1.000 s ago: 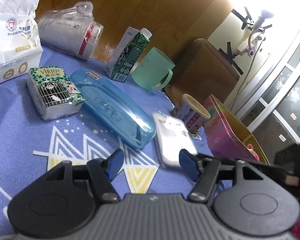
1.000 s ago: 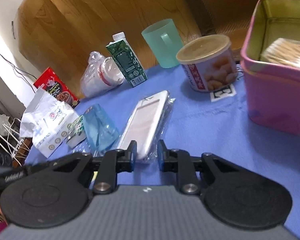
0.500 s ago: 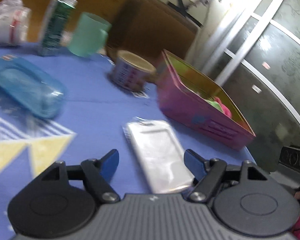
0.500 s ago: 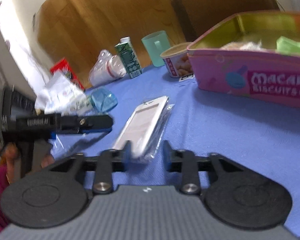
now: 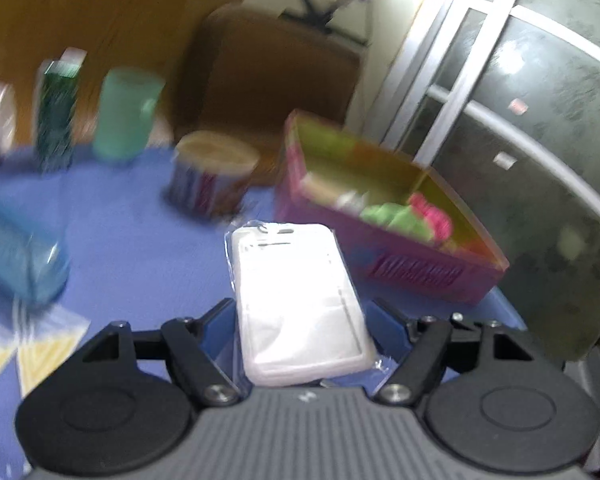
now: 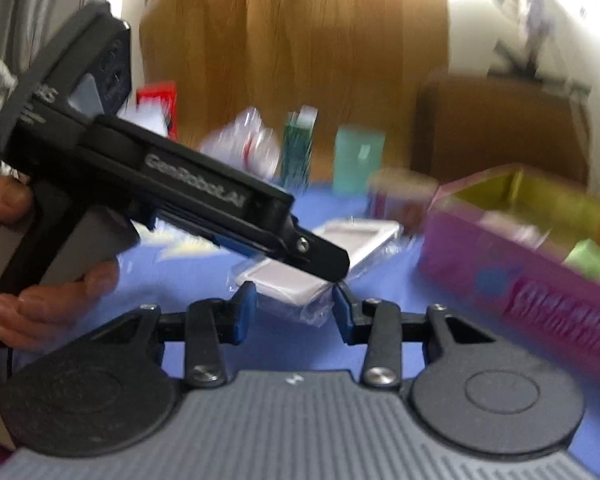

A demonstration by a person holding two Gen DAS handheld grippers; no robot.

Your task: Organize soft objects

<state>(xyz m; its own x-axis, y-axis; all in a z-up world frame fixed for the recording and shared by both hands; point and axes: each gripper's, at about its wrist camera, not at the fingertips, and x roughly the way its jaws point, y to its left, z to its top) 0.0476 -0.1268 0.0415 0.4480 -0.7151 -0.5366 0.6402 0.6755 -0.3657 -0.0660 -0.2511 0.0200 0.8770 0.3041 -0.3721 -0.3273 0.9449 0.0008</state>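
Note:
A white phone case in a clear plastic sleeve [image 5: 296, 292] lies between the blue fingers of my left gripper [image 5: 302, 316], and both pads touch its long sides. In the right wrist view the same case [image 6: 356, 236] sits just above the blue cloth, with the left gripper [image 6: 332, 264] reaching over it from the left. My right gripper [image 6: 292, 304] has its jaws closing with the case's near corner between them; the pads stand just off it. A pink biscuit tin [image 5: 420, 276] holding green and pink soft items [image 5: 404, 216] stands to the right.
Behind the case are a round snack can [image 5: 212, 176], a teal cup [image 5: 124, 116], a green carton [image 5: 58, 112] and a blue clear case [image 5: 16, 252]. A person's hand [image 6: 48, 304] grips the left tool. The pink tin [image 6: 540, 300] is close on the right.
The left gripper swung right toward the tin, and the case now lies between its fingers. The right gripper's jaws widened and rolled level. The left tool moved into the right view.

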